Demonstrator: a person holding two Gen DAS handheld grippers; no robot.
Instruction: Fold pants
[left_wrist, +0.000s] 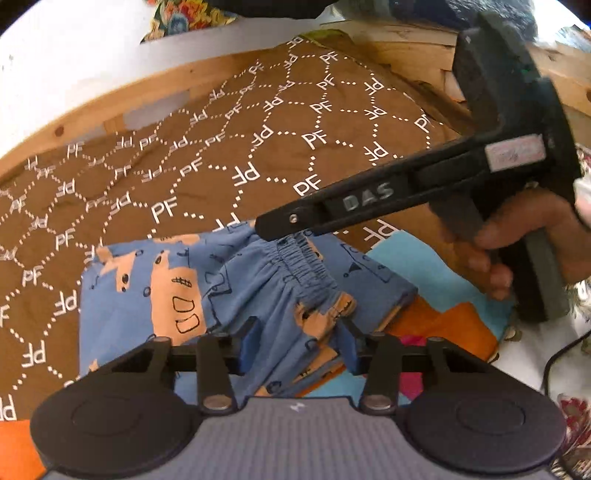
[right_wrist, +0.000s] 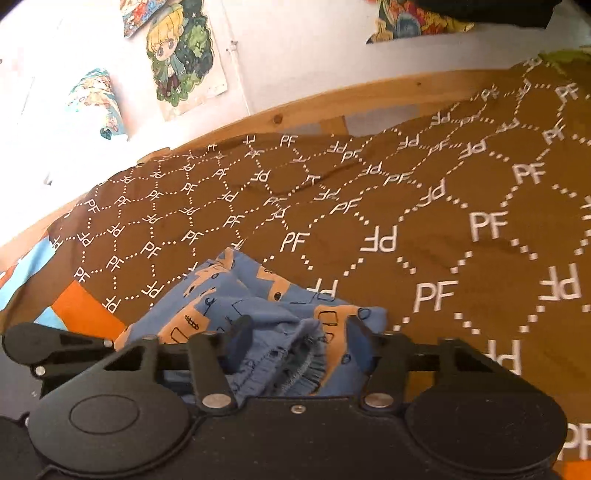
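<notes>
Bedding covers most of both frames: a brown blanket (left_wrist: 229, 147) printed with white dotted hexagons and the letters "PF", spread over a wooden bed frame (right_wrist: 295, 107) against a white wall (right_wrist: 280, 40). Under it, at the lower right of the left wrist view, lies a sheet (left_wrist: 443, 317) in orange and light blue blocks. The pants (left_wrist: 177, 291), blue with tan vehicle drawings, sit bunched at the lower centre of both frames on the blanket. The left gripper (left_wrist: 295, 347) has its jaws apart on either side of a fold of the pants; whether they pinch it I cannot tell. The right gripper (right_wrist: 299, 339) has its jaws apart around the elastic waistband (right_wrist: 295, 362), again with the contact unclear. Only the left wrist view shows the right gripper from outside, marked "DAS", with the hand (left_wrist: 517, 236) on its handle. Only the right wrist view shows the cartoon posters (right_wrist: 184, 55) at its upper left.
</notes>
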